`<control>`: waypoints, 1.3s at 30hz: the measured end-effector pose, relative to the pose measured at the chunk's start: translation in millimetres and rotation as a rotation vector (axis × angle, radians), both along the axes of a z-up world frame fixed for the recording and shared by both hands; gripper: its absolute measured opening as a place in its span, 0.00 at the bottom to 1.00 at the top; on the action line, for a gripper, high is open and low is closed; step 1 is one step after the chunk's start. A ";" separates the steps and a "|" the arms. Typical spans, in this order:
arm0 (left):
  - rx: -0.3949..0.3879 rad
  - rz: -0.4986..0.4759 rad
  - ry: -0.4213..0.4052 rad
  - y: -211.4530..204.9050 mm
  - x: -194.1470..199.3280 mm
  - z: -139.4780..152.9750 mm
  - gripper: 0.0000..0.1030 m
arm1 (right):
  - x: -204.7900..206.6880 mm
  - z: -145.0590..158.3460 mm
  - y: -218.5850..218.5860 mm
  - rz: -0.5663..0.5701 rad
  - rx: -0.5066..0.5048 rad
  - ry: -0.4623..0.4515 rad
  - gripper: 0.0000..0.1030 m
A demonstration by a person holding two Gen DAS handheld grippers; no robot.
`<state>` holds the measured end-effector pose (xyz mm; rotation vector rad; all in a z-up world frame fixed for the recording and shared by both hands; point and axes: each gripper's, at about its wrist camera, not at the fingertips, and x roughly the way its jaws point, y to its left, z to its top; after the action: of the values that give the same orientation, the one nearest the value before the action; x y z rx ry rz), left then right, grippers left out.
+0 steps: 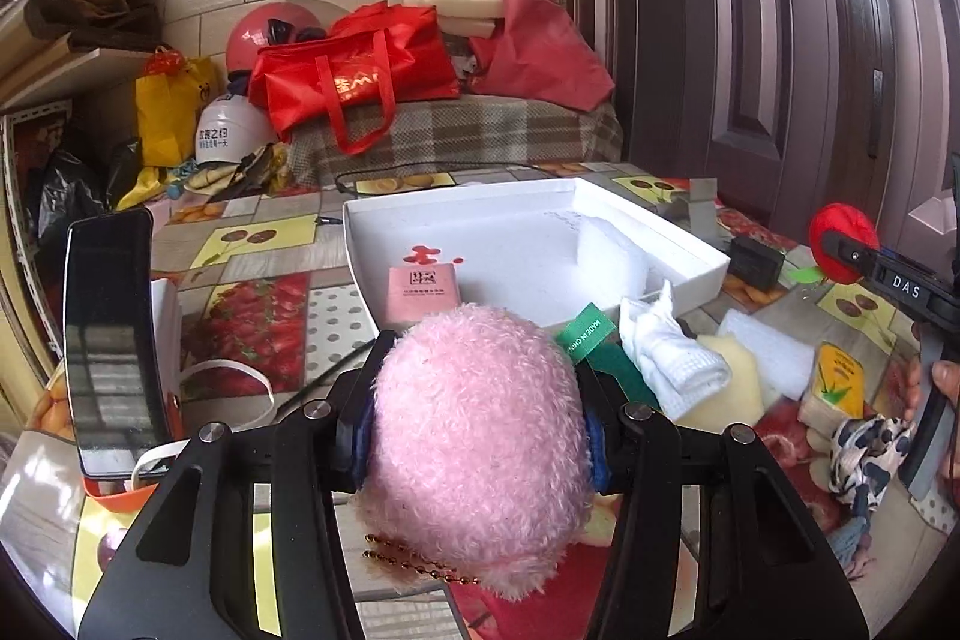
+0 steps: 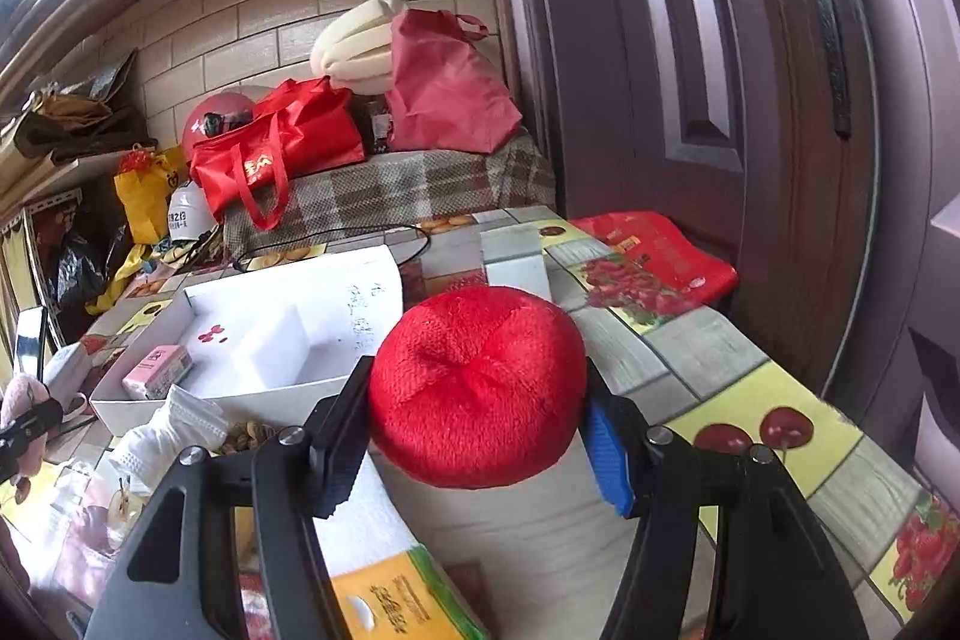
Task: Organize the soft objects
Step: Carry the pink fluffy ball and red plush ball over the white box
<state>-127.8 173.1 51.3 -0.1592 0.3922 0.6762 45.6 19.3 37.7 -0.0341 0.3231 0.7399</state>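
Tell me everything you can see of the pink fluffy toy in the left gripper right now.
The pink plush toy is a rounded ball of shaggy, pale pink fur, soft-looking and slightly matted. A gold bead chain hangs at its lower edge, and a green "Made in China" ribbon tag sticks out beside its upper right. The left gripper is shut on it, pads pressing both sides, holding it above the patterned tablecloth in front of the white box. In the right wrist view only a pink sliver shows at the far left.
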 end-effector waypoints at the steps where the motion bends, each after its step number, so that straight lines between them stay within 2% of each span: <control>1: 0.006 0.007 -0.004 0.3 -1.3 0.1 0.50 | -4.4 0.4 8.8 0.016 -0.008 -0.017 0.62; 5: 0.023 0.016 -0.016 -1.0 -4.6 0.7 0.50 | -26.8 1.1 36.8 0.104 -0.026 -0.068 0.62; 13: 0.025 0.046 -0.019 0.7 -4.8 0.4 0.50 | -69.2 -1.1 68.9 0.262 -0.051 -0.099 0.62; 16: 0.021 0.062 -0.020 5.1 -1.4 0.8 0.50 | -66.7 -0.7 74.6 0.253 -0.043 -0.077 0.62; 22: 0.028 0.093 -0.017 14.8 11.7 0.7 0.50 | -44.4 -3.8 73.0 0.188 0.009 0.037 0.62; 39: 0.011 0.130 -0.011 36.5 26.8 -1.4 0.50 | -18.2 -3.1 89.7 0.102 0.035 0.088 0.62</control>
<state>-101.1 209.6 49.8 -0.1784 0.3698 0.8050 27.5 109.0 34.6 0.0152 0.3944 0.8492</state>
